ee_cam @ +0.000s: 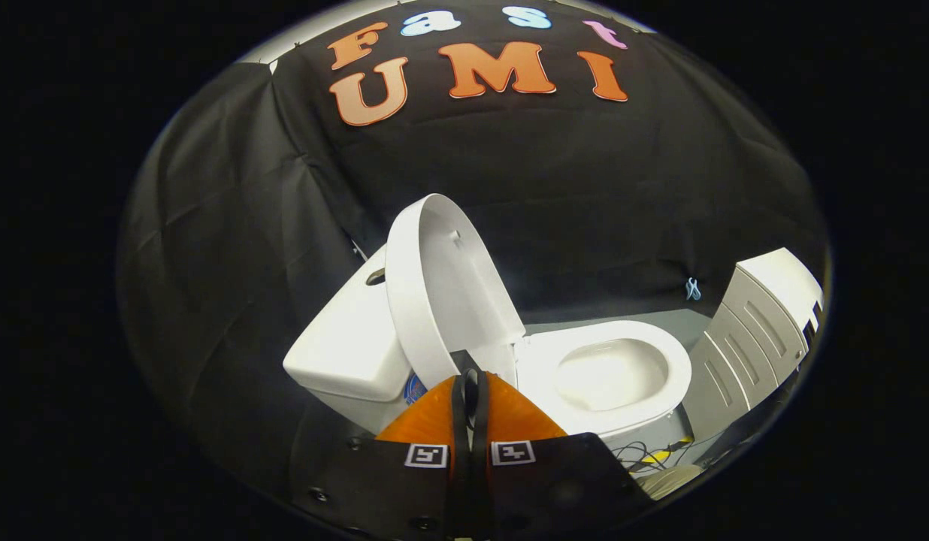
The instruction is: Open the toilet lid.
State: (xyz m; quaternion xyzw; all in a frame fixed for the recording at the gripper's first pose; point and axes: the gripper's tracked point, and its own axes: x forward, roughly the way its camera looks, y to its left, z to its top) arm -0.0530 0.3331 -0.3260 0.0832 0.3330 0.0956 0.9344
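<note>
Both hand-held gripper [470,376] fingers closed, lid [449,289] raised, bowl [611,372] empty.

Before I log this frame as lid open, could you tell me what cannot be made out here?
- Hinge of the raised toilet lid: gripper view, hidden behind the closed gripper.
- Base of the toilet bowl and the cables beside it: hidden in part behind the gripper body.
- Lower front of the tank: dark, a round sticker partly covered.
- Small clip on the wall cloth: too small to identify.
</note>
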